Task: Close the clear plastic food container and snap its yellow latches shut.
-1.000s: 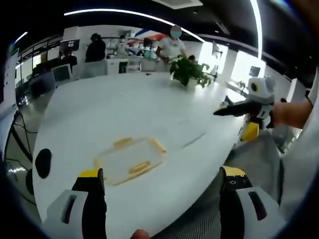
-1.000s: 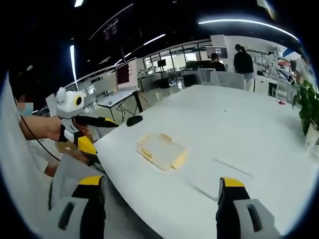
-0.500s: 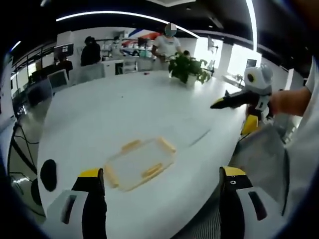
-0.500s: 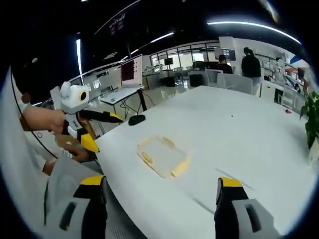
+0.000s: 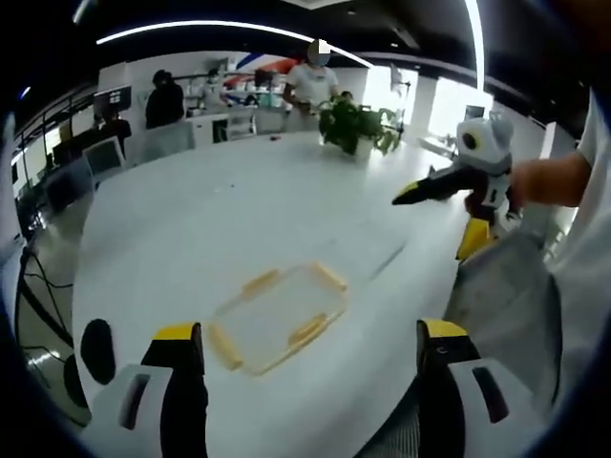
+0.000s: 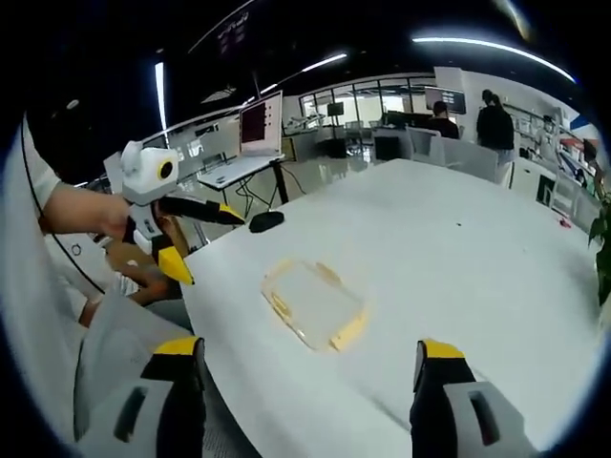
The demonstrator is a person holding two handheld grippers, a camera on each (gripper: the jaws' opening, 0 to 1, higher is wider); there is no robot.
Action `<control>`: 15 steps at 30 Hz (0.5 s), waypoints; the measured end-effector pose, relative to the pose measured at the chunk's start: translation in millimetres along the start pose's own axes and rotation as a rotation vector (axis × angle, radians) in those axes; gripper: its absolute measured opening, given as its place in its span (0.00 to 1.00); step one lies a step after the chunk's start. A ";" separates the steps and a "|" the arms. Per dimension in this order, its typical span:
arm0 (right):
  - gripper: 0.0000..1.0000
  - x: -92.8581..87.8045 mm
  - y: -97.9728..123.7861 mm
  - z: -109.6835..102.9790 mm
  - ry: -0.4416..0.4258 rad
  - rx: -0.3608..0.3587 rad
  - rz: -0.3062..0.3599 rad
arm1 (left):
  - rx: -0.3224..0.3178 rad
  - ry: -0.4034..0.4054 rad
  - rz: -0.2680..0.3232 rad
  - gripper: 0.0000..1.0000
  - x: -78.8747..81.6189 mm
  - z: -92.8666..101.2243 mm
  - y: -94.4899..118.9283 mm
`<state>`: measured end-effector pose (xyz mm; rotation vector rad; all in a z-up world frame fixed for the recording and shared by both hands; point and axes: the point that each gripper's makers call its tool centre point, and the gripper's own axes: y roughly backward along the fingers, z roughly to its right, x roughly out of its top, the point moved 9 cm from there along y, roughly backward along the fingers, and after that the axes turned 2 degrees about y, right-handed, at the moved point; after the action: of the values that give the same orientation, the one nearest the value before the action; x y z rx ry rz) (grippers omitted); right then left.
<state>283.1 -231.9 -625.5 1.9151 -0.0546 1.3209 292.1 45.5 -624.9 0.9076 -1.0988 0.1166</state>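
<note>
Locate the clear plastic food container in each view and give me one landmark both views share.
Left gripper view: the clear container lies on the white table, low and centre, just above the gap between this view's own tongs.
Right gripper view: the container lies near the table's near edge, centre, above and between this view's own tongs.
Shared landmark: the dark oval object at the table's edge.
</note>
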 end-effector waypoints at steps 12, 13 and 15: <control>0.89 4.2 -16.9 10.5 0.035 0.022 -0.037 | -0.043 0.016 -0.007 0.84 -5.2 -18.1 -9.6; 0.88 4.6 -18.0 12.5 0.039 0.024 -0.040 | -0.041 0.007 -0.016 0.83 -5.7 -20.9 -11.4; 0.88 5.3 -20.5 15.8 0.052 0.030 -0.048 | -0.041 -0.027 -0.037 0.82 -6.4 -24.7 -13.9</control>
<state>306.8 -225.7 -635.3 1.8944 0.0373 1.3458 313.6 55.5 -641.6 0.8944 -1.1048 0.0507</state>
